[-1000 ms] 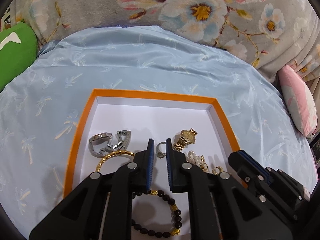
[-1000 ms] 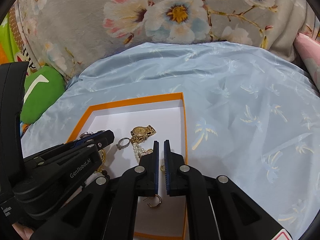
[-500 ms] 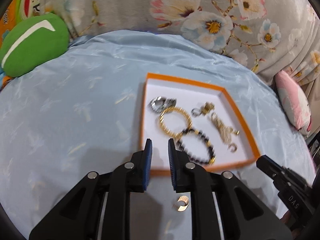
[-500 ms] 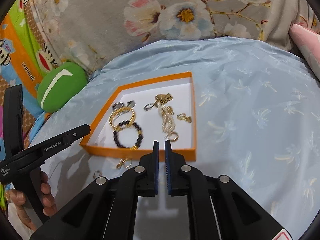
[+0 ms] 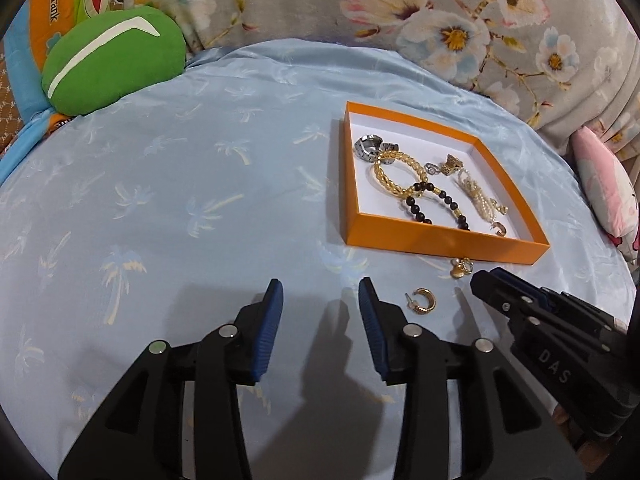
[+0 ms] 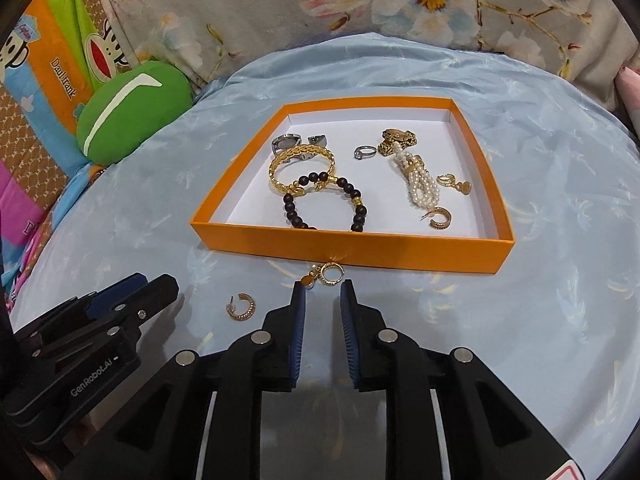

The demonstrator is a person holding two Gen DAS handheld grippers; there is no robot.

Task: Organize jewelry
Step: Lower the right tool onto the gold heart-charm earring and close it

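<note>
An orange tray point(image 6: 352, 246) point(image 5: 440, 240) with a white floor holds watches, a gold bracelet point(image 6: 302, 162), a black bead bracelet point(image 6: 324, 200), pearls point(image 6: 420, 180), a ring and earrings. Outside it on the blue cloth lie a gold hoop earring point(image 6: 241, 306) point(image 5: 422, 301) and a gold drop earring point(image 6: 326, 274) point(image 5: 462, 267) against the tray's front wall. My right gripper point(image 6: 323, 292) is open and empty, just in front of the drop earring. My left gripper point(image 5: 320, 292) is open and empty, left of the hoop earring.
A green cushion point(image 5: 112, 60) lies at the far left of the round blue-covered table. A floral fabric point(image 5: 440, 20) rises behind it. A pink pillow point(image 5: 604, 184) sits at the right edge.
Both grippers have pulled back from over the tray toward the table's near side. Both have opened from nearly closed, the left one wider. The two loose earrings came into view.
</note>
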